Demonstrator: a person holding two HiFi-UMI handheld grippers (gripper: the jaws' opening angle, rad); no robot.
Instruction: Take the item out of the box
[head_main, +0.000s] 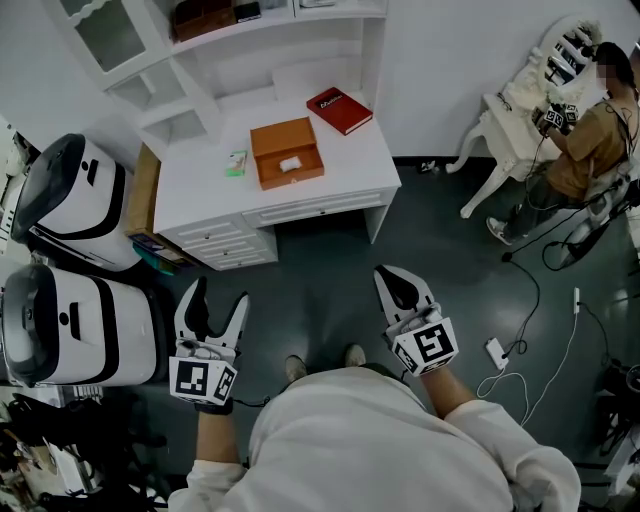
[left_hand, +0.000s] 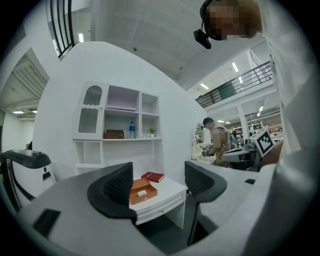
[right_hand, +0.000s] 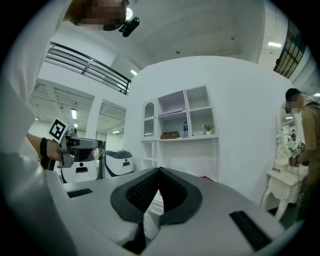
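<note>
Head view: rectangular orange box (head_main: 282, 135)

The worktop (head_main: 190, 180) stands in front of you, and the shelf unit (head_main: 215, 95) rises at its back. On the worktop, the box (head_main: 287, 152) lies near the front edge, with the item (head_main: 290, 163) inside it. The book (head_main: 339, 110) lies behind the box and to its right, near it but apart. A small packet (head_main: 236, 163) lies just to the left of the box. At your left one machine (head_main: 70, 200) stands on the floor beside the worktop, and a second machine (head_main: 75, 330) stands nearer to you. Far to the right there is a chair (head_main: 500, 110), with another person (head_main: 585, 145) just beside it. Your left gripper (head_main: 220, 292) and right gripper (head_main: 390, 278) are low before you, well apart from the worktop.
</note>
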